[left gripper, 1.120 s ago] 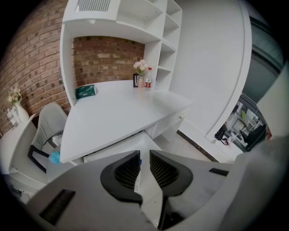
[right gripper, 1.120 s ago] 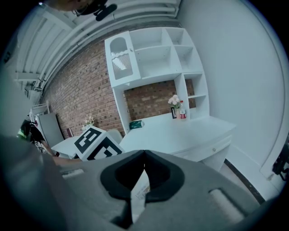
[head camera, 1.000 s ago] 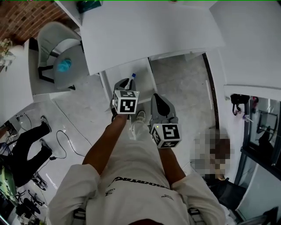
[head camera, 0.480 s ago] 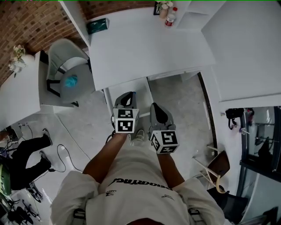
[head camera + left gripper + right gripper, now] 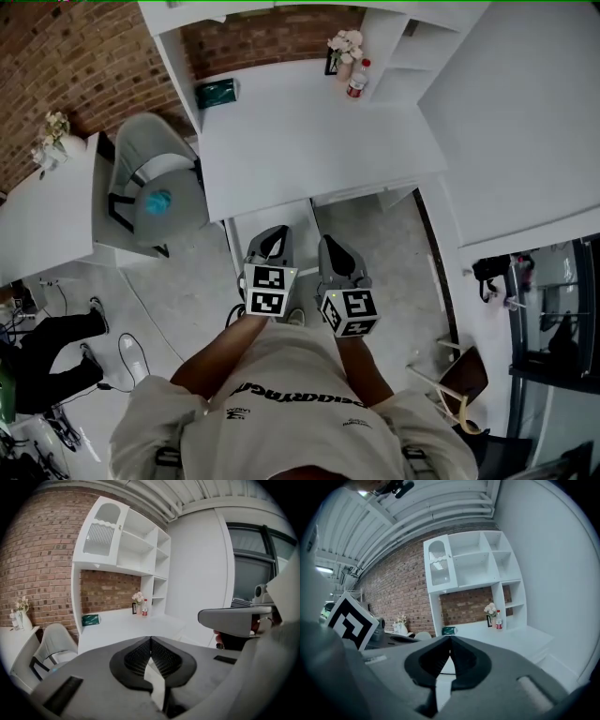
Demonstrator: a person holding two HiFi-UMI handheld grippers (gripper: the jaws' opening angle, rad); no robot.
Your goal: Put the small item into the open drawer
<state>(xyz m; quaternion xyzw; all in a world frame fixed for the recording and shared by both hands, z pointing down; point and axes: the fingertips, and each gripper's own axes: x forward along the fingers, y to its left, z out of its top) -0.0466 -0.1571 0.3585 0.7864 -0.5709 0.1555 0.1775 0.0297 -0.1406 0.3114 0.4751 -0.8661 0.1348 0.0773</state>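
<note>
Standing before the white table (image 5: 309, 141), you hold both tongs close against your body, side by side and pointing toward its front edge; each carries its marker cube on top, nearest you.

The left tongs (image 5: 150, 640) are clenched, the ribbed pads meeting at the tip with nothing caught between them; the right tongs (image 5: 450, 640) are clenched just the same, and they too grasp nothing.

The drawer (image 5: 281, 211) shows in the head view as a white panel jutting out from under the table's front edge; the nose of your left tongs lies over its near part, while your right tongs sit just beside it over the grey floor (image 5: 375, 234).

The small item is in neither pair of tongs; I cannot tell from any view where it lies, since the bit of drawer that shows is plain white.

On the far side of the table a green box (image 5: 217, 92) sits to your left; flowers (image 5: 343, 43) and a bottle (image 5: 356, 84) stand together to your right, near the shelves (image 5: 140, 541); behind them runs a brick wall (image 5: 84, 66).

A grey chair (image 5: 141, 159) stands left of the table, with something blue (image 5: 157, 201) on its seat.
</note>
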